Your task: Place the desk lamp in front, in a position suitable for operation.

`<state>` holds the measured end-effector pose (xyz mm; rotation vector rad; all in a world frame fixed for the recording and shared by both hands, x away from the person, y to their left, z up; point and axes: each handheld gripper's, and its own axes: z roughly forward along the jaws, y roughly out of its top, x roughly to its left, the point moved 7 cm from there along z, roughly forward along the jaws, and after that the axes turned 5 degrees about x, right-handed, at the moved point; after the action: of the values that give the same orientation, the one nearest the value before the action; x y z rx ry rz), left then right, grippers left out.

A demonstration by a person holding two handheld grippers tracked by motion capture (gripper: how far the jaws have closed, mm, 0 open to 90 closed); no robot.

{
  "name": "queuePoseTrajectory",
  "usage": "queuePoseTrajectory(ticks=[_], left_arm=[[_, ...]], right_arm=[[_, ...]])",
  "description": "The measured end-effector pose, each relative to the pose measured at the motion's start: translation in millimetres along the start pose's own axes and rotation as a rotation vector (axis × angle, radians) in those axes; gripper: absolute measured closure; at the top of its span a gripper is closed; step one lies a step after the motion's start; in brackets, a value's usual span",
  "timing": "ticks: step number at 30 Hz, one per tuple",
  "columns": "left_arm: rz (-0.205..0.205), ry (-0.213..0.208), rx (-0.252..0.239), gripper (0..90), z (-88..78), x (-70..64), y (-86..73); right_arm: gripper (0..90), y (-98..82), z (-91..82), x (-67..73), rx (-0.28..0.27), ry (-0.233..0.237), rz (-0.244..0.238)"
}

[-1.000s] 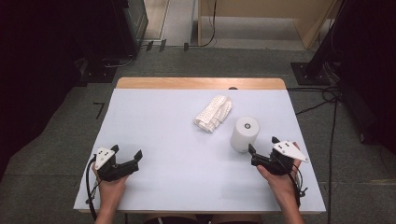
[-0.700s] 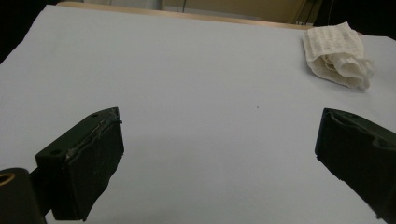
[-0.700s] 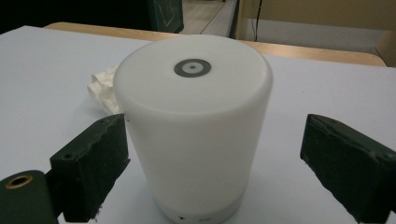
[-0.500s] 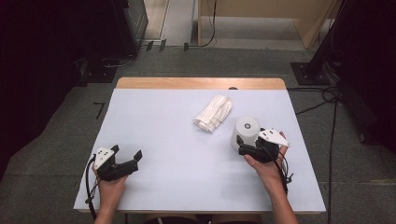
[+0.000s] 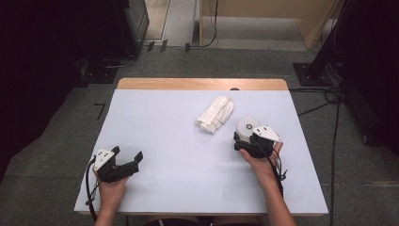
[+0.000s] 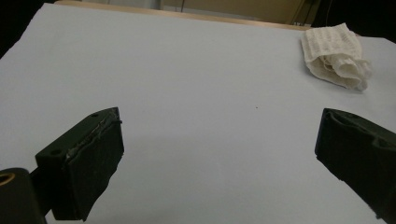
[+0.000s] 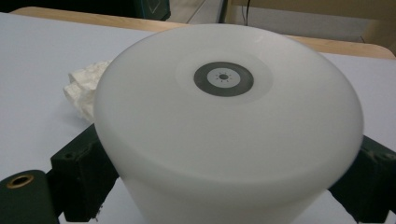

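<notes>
One can (image 5: 248, 127) upright on counter (image 5: 179, 183) beside cloth (image 5: 215, 114) | right gripper (image 5: 241, 140) fingers spread either side of can, not visibly clamped | left gripper (image 5: 127, 159) fingers spread, idle | reach done, grasp and lift left

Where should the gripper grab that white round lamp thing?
Around its smooth side wall, coming in level from the near side. The white cylinder stands upright with a flat top, and the right gripper already has a jaw on either side of it. The crumpled cloth lies clear, farther back.
</notes>
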<state>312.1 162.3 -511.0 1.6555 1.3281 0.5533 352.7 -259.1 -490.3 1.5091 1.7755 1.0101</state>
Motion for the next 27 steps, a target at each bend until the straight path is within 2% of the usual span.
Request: queuePoseTrajectory(ticks=[4,6,7,8,9,10,11,14,16,17,21,25,26,27], left_arm=[[-0.001,0.0,-0.001,1.6,0.1,-0.2,0.1],[0.001,0.001,0.0,1.6,0.1,-0.3,0.0],[0.003,0.004,0.0,1.6,0.2,-0.2,-0.1],[0.006,0.01,-0.001,1.6,0.2,-0.1,-0.1],[0.006,0.01,-0.001,1.6,0.2,-0.1,-0.1],[0.007,0.01,-0.001,1.6,0.1,-0.2,-0.1],[0.007,0.009,0.0,1.6,0.2,-0.2,-0.1],[0.004,0.008,-0.004,1.6,0.3,-0.2,0.1],[0.003,0.006,-0.005,1.6,0.2,-0.1,0.2],[0.003,0.006,-0.005,1.6,0.2,-0.1,0.2],[0.011,0.009,-0.001,1.6,0.3,-0.5,-0.2],[0.015,0.018,-0.001,1.6,0.6,-0.8,-0.2],[0.014,0.019,-0.002,1.6,0.5,-0.7,-0.1],[0.014,0.019,-0.002,1.6,0.5,-0.7,-0.1]], right_arm=[[8.0,1.2,-3.2,7.9,-0.005,0.019,0.012],[8.0,6.1,-7.8,21.1,-0.024,0.035,0.01],[8.0,6.1,-7.8,21.1,-0.024,0.035,0.01],[8.0,10.5,-11.0,32.6,-0.03,0.044,0.001],[8.0,10.5,-11.0,32.6,-0.03,0.044,0.001],[8.0,15.1,-13.8,45.9,-0.033,0.053,-0.007],[8.0,15.1,-13.8,45.9,-0.033,0.053,-0.007],[8.0,20.9,-17.4,67.3,-0.042,0.071,-0.017],[8.0,24.2,-18.3,88.5,-0.054,0.089,-0.02],[8.0,24.2,-18.3,88.5,-0.054,0.089,-0.02],[8.0,23.2,-14.2,119.9,-0.038,0.116,-0.048],[8.0,22.0,-10.2,144.4,-0.033,0.128,-0.069],[8.0,21.5,-8.2,155.2,-0.032,0.134,-0.072],[8.0,21.5,-8.2,155.2,-0.032,0.134,-0.072]])
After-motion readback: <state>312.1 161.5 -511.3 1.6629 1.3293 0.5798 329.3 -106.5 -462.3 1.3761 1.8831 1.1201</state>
